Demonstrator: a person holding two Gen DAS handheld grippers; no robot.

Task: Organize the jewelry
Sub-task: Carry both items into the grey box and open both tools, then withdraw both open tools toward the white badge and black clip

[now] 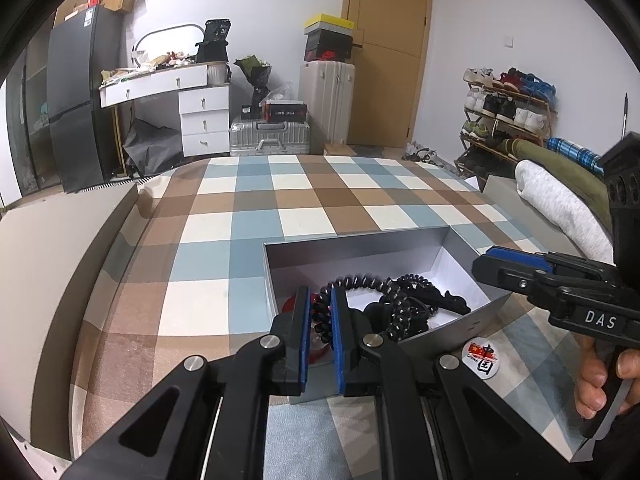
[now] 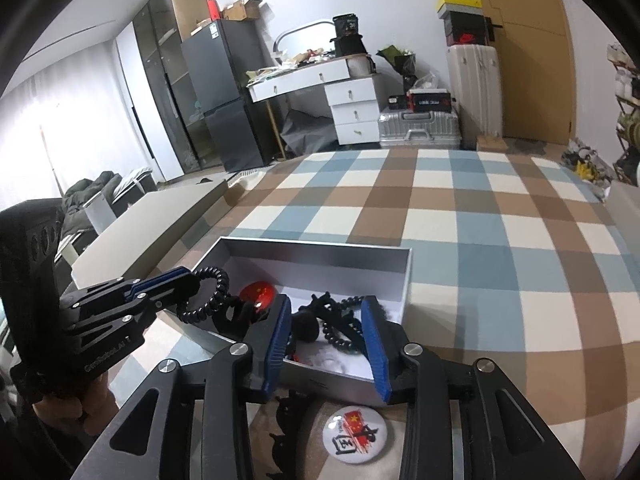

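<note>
An open grey box (image 1: 352,242) (image 2: 404,276) sits on the checked cloth. Inside lie black spiral hair ties, a black claw clip (image 1: 444,300) and a red badge (image 2: 258,294). My left gripper (image 1: 320,300) (image 2: 192,280) is shut on a black spiral hair tie (image 1: 320,312) (image 2: 214,296) and holds it over the box's left part. My right gripper (image 2: 326,312) (image 1: 486,258) is open and empty above the box's near wall. A white round badge (image 2: 357,431) (image 1: 485,355) with a red flag lies on the cloth in front of the box.
The box lid (image 1: 532,208) lies to the right under a white towel (image 1: 560,204). A small black clip (image 2: 290,410) lies left of the white badge. Beyond the checked surface stand a dresser (image 1: 188,100), suitcases and a shoe rack (image 1: 508,112).
</note>
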